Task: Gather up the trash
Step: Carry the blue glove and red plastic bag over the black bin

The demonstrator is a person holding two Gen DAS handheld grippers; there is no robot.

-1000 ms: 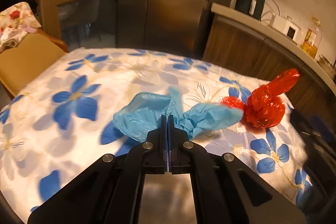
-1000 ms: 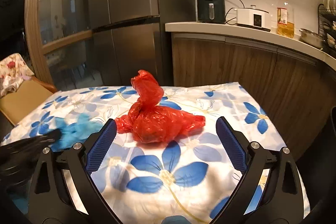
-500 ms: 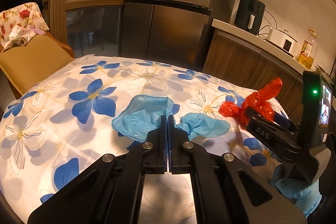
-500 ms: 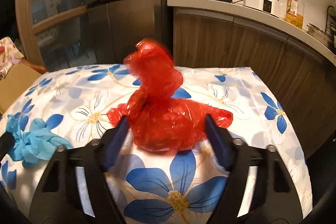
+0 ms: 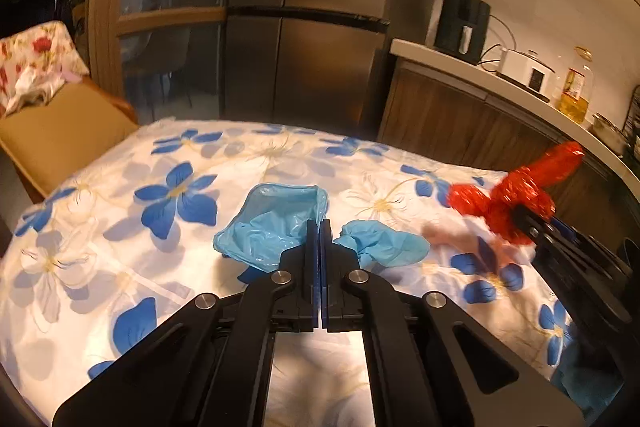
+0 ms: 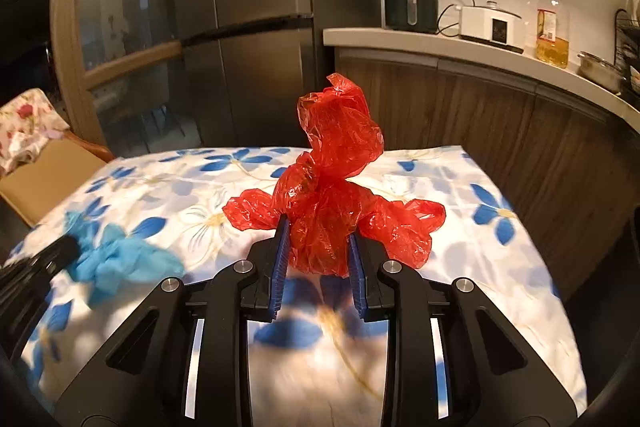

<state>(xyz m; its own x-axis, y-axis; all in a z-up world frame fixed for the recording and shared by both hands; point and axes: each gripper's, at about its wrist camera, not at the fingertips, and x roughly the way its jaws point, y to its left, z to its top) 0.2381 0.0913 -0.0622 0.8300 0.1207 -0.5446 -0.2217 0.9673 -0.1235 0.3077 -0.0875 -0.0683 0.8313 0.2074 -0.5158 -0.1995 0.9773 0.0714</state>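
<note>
A crumpled red plastic bag (image 6: 340,131) stands on the flowered tablecloth (image 6: 460,267). My right gripper (image 6: 318,223) has its blue pads pressed on the bag's lower part from both sides, and its jaws are still closing. In the left wrist view the same red bag (image 5: 520,187) is at the right, with the right gripper (image 5: 536,223) against it. My left gripper (image 5: 319,223) is shut, its tips pinching a thin blue plastic bag (image 5: 272,227) that spreads to either side. The right wrist view shows that blue bag (image 6: 120,259), blurred, at the left gripper (image 6: 68,251).
A tan chair (image 5: 60,135) with a floral cloth stands left of the table. Behind it are a steel fridge (image 6: 248,27) and a wooden counter (image 6: 480,47) with a black appliance, a white cooker and an oil bottle. The table's right edge (image 6: 532,227) drops beside the cabinets.
The right gripper's jaws went from wide apart to closed on the red bag. The left gripper stayed shut on the blue bag and drew back slightly.
</note>
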